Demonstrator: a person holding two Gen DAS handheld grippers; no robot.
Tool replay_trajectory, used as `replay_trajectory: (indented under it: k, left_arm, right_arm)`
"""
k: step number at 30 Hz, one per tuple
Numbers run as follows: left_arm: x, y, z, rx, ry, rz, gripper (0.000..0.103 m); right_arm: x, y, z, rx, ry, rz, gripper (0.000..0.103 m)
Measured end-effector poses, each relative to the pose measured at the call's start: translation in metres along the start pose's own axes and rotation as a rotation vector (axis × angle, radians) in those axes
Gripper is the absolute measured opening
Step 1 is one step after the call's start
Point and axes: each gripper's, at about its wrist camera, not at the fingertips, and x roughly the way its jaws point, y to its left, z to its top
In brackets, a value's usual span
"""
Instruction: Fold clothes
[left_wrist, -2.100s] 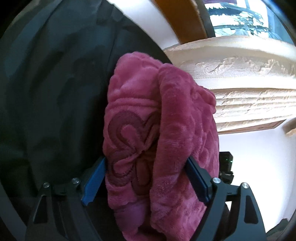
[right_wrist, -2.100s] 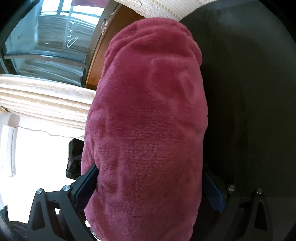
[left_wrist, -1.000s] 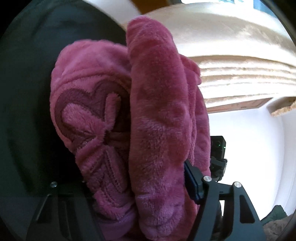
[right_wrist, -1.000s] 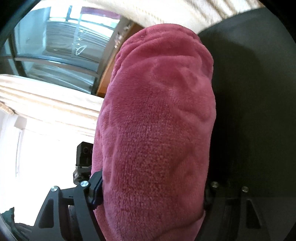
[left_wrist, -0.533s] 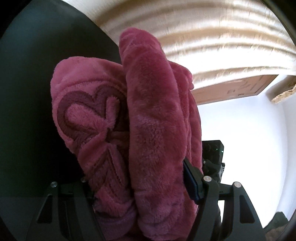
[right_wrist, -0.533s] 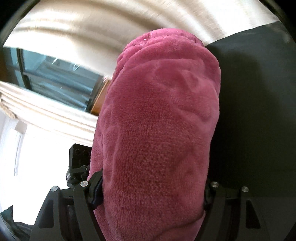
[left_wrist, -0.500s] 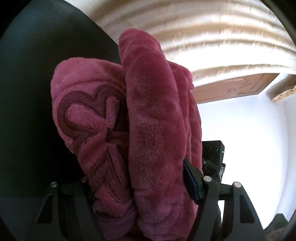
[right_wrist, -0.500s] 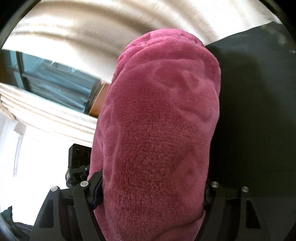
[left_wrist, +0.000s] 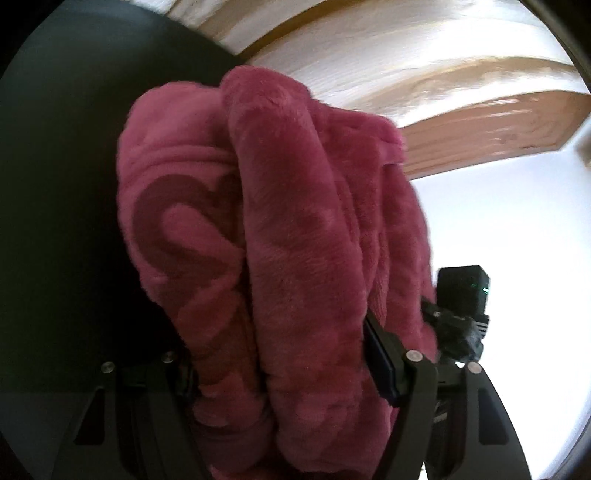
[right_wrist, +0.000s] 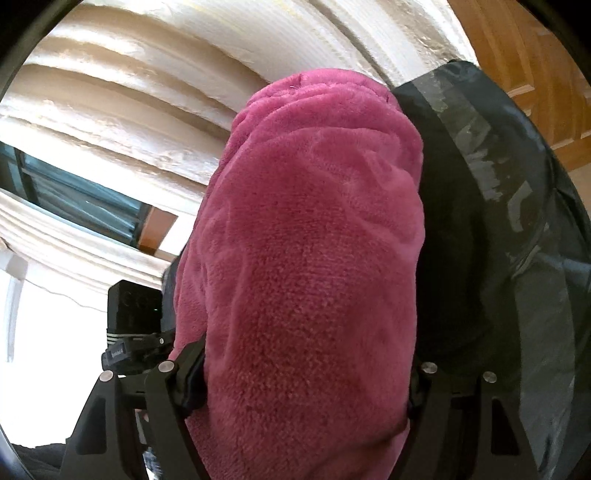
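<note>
My left hand-held gripper (left_wrist: 280, 369) is clamped on a thick bunch of the pink fleece garment (left_wrist: 295, 240), several plies together. My right hand-held gripper (right_wrist: 306, 373) pinches another bunch (right_wrist: 314, 240). It hangs in the air between both, I judge so an edge can be stretched for folding.

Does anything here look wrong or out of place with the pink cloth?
Nothing looks damaged. The plush pink garment is bunched in thick uneven folds inside the left gripper, and the right gripper also clamps a fat wad of it.
</note>
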Motion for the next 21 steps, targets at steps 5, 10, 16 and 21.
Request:
replay_trajectory:
  k: [5, 10, 16, 21]
  left_arm:
    - [-0.021, 0.017, -0.003, -0.010, -0.021, 0.067, 0.079]
    - [-0.045, 0.005, -0.008, 0.060, -0.091, 0.179, 0.079]
    - [-0.052, -0.071, -0.005, 0.316, -0.175, 0.267, 0.079]
    - [-0.008, -0.112, 0.012, 0.451, -0.162, 0.394, 0.080]
  right_arm:
    - [-0.012, 0.006, 0.012, -0.102, -0.054, -0.124, 0.095]
    - [-0.035, 0.054, -0.007, -0.271, -0.163, -0.338, 0.097]
    - [-0.019, 0.144, -0.028, -0.483, -0.264, -0.515, 0.097]
    - [0.005, 0.149, -0.062, -0.615, -0.164, -0.545, 0.097]
